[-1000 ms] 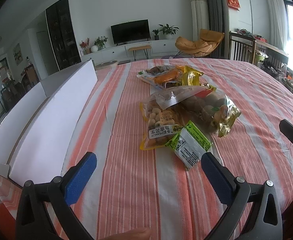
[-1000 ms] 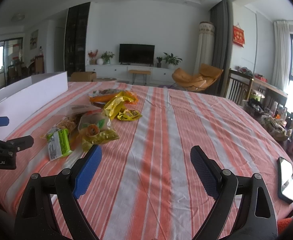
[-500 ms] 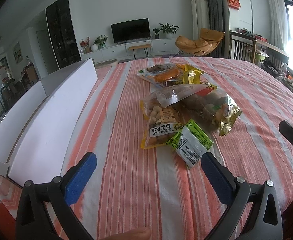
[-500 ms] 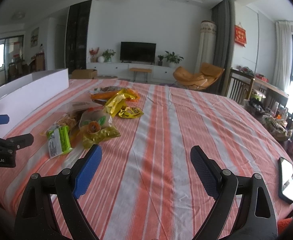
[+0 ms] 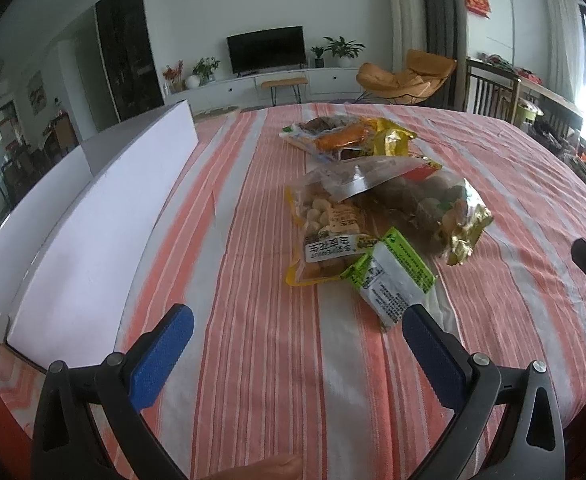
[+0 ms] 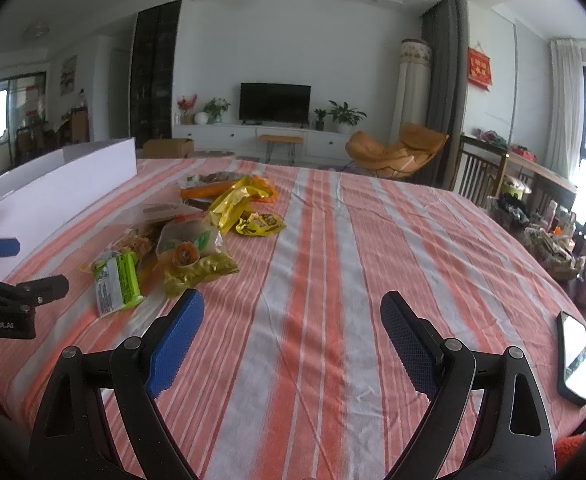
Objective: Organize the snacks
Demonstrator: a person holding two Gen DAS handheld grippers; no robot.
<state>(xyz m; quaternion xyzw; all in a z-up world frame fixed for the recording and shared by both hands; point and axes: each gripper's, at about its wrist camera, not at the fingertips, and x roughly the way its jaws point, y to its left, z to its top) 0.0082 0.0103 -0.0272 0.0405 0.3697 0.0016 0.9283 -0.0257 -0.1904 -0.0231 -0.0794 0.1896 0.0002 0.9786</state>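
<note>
Snacks (image 5: 373, 216) overlap at my left gripper's (image 5: 293, 344) one o'clock, lower bags half hidden. Both my grippers, right gripper (image 6: 293, 332) included, gape wide, holding nothing.

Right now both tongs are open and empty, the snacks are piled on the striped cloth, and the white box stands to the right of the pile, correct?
Not quite: the white box stands to the left of the snack pile, as the left wrist view shows. The rest holds: left tongs and right tongs are open and empty.

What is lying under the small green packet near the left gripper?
The green packet overlaps a corner of the peanut bag; its other end rests on the striped tablecloth. Anything beneath its middle is covered.
</note>
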